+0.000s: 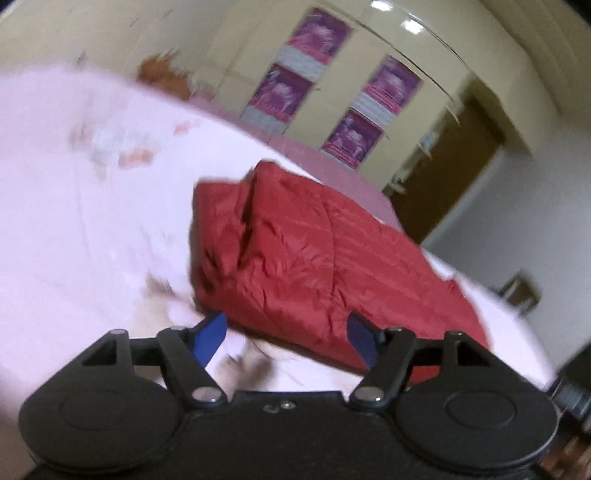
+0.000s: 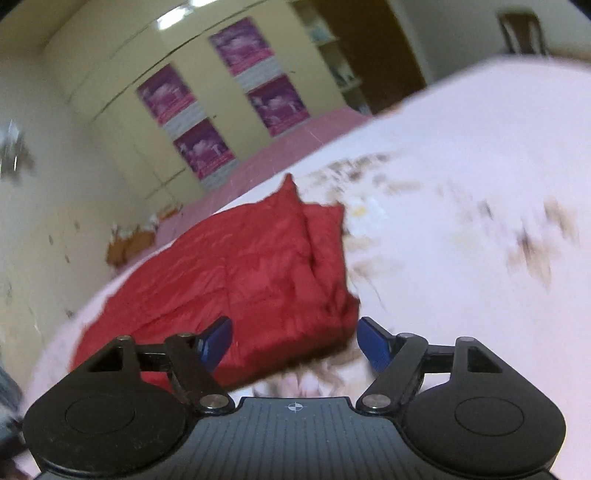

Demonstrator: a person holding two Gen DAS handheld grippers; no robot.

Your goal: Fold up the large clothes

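Observation:
A red puffy jacket (image 1: 295,251) lies folded into a thick bundle on a bed with a pale pink sheet (image 1: 74,221). My left gripper (image 1: 286,338) hovers just short of the bundle's near edge, its blue pads (image 1: 212,336) apart with nothing between them. In the right wrist view the same red jacket (image 2: 236,280) lies ahead and to the left. My right gripper (image 2: 295,341) stands open before its near corner, blue pads (image 2: 375,341) apart and holding nothing. Both views are blurred.
The pink sheet (image 2: 461,184) carries faded flower prints. Behind the bed stands a cream wardrobe (image 1: 369,74) with purple posters (image 2: 258,103). A brown door (image 1: 443,177) lies to the right, and a chair (image 2: 521,33) stands beyond the bed.

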